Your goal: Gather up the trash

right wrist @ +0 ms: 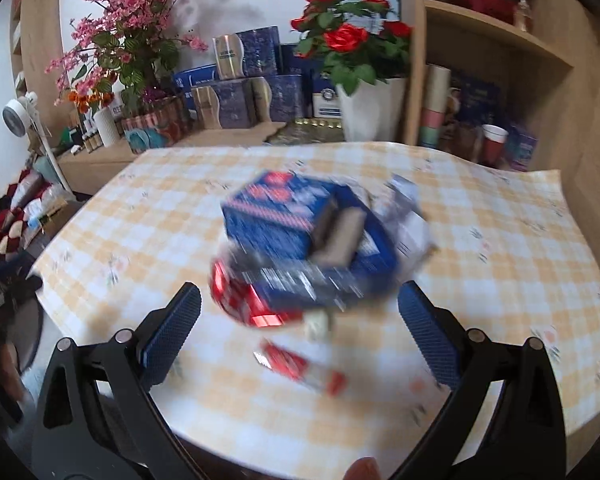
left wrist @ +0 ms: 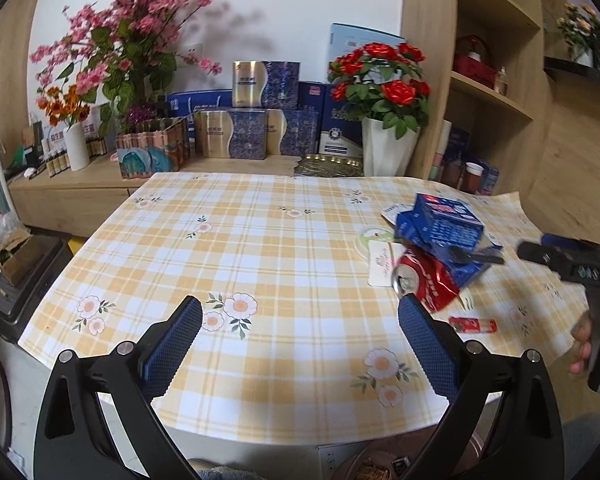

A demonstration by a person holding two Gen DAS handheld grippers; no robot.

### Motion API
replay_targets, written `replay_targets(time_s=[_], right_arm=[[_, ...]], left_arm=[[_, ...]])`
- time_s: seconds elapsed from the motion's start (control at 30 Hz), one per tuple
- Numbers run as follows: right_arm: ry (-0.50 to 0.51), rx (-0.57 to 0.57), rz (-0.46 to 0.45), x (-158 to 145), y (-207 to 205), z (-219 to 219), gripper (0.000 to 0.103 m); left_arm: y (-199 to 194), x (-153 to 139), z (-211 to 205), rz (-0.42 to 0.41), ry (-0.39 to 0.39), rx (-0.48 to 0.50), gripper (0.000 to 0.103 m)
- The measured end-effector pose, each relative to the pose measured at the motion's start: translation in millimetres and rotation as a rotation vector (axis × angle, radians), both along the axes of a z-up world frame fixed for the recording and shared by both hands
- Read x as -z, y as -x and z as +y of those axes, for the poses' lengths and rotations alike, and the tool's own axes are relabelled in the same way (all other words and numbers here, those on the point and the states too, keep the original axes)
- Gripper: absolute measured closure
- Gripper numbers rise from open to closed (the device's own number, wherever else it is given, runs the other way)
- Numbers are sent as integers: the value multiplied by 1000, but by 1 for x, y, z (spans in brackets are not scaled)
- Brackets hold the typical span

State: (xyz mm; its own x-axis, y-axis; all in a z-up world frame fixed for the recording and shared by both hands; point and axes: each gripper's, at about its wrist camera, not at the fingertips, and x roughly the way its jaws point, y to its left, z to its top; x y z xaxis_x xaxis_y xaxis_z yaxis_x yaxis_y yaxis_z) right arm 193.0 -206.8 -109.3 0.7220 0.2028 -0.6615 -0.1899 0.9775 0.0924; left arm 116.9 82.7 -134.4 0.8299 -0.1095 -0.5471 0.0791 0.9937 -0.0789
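Both grippers, left gripper (left wrist: pixel 300 344) and right gripper (right wrist: pixel 300 332), are spread; blue cartons (right wrist: pixel 300 232) and crushed can (left wrist: pixel 428 280) are seen centre-right.

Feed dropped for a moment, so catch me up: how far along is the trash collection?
Nothing looks collected yet. The blue cartons, crushed red can, white card and small red wrapper all still lie on the checked tablecloth. Neither gripper holds anything: the left gripper is open over bare cloth, and the right gripper is open facing the pile. Left to do: pick up every piece.
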Motion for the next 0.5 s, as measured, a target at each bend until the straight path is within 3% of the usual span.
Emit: replay_targets(time_s=[0.23,0.5], right_arm=[[-70,71,72,0,-69,34,6],[31,192,189,24,-119,50,6]], left_arm=[[-16,17,17,31,33,-31,7],[-19,37,30,70,62,-45,7]])
